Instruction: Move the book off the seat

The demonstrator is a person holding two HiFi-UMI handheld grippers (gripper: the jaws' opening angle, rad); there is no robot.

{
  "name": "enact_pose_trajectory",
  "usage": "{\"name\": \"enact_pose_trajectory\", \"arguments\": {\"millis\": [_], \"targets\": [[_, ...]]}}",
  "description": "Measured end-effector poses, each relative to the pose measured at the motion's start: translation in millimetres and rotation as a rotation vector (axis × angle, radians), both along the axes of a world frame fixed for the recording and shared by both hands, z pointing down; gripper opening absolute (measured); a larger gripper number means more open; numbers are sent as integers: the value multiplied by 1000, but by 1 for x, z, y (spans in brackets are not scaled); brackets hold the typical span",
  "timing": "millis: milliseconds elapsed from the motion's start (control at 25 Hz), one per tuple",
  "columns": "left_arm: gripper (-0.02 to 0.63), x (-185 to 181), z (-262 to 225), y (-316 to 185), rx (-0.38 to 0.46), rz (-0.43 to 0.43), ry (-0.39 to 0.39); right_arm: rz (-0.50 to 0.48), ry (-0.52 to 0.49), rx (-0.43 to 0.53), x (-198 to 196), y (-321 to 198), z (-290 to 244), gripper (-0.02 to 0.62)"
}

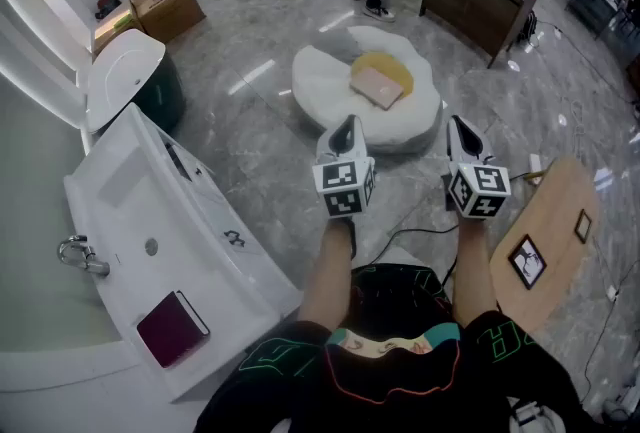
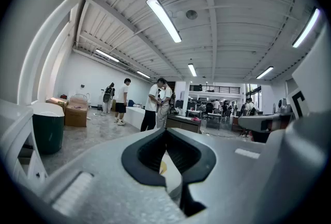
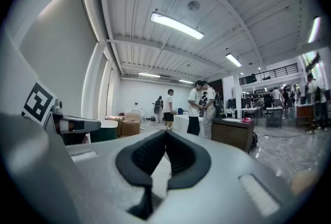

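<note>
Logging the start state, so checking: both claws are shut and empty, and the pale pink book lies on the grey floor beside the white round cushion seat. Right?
Not quite. The head view shows the pale pink book lying on the white round cushion seat, over its yellow centre, not the grey floor. The left claw and right claw are shut and empty.

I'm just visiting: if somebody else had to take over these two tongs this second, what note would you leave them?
Left tongs: shut, empty, held in the air short of the seat.
Right tongs: shut, empty, level with the left ones.
Book: lies on top of the white egg-shaped seat, partly over its yellow middle.
Done: nothing yet; the book is untouched.
Left: open one pair of tongs, reach the seat, grip the book and set it down off the seat.
</note>
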State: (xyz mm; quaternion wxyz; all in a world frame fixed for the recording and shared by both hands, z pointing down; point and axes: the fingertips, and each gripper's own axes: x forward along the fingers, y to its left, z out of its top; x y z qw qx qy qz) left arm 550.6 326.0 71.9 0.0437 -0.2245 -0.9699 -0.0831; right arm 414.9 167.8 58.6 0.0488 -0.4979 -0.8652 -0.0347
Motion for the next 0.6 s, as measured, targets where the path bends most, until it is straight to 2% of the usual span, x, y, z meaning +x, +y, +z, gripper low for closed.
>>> {"name": "enact_pose_trajectory", "arguments": {"millis": [160, 280, 400, 600], "targets": [[11, -2, 3, -6, 6, 4, -3, 1, -5, 2, 2, -7, 1, 3], [11, 0, 8, -8, 18, -20, -10, 19, -19, -9, 0, -15, 0, 3], [11, 1, 9, -10, 20, -44, -26, 40, -40, 19, -5, -22, 4, 3], [12, 1, 19, -2, 26, -57, -16, 48, -2, 8, -14, -18, 18, 3]]}}
